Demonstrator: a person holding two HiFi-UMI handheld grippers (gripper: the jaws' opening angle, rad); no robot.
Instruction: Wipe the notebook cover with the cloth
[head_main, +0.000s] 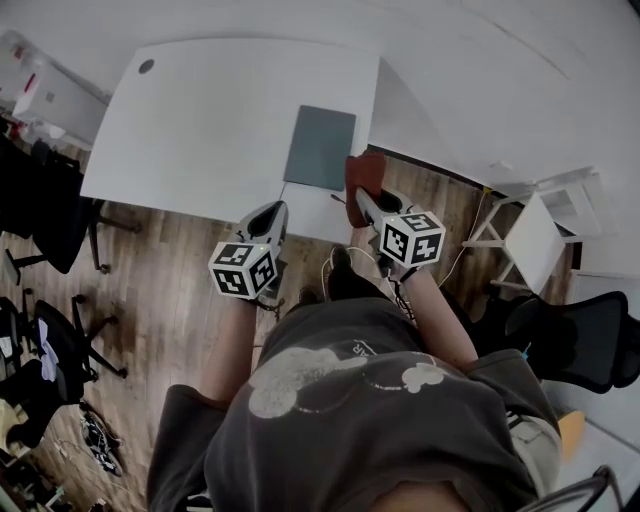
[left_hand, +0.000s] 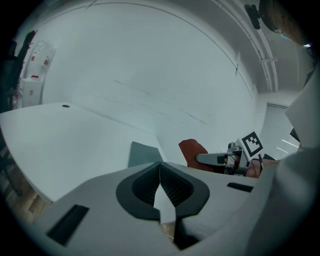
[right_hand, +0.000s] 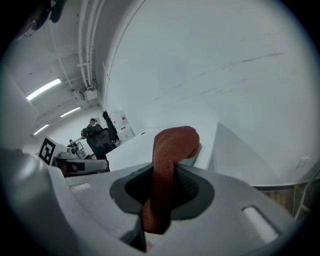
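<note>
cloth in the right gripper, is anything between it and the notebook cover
Nothing visible does. The red cloth, clamped in the right gripper, is beside the near right corner of the notebook, whose grey cover lies bare on the white table.

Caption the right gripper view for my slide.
Right gripper shut on the red-brown cloth, white table ahead.

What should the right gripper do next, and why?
Probably move the right gripper forward and left, then lower the cloth onto the notebook. The gripper is shut on the cloth, which is beside the notebook's near right corner and not on the cover.
</note>
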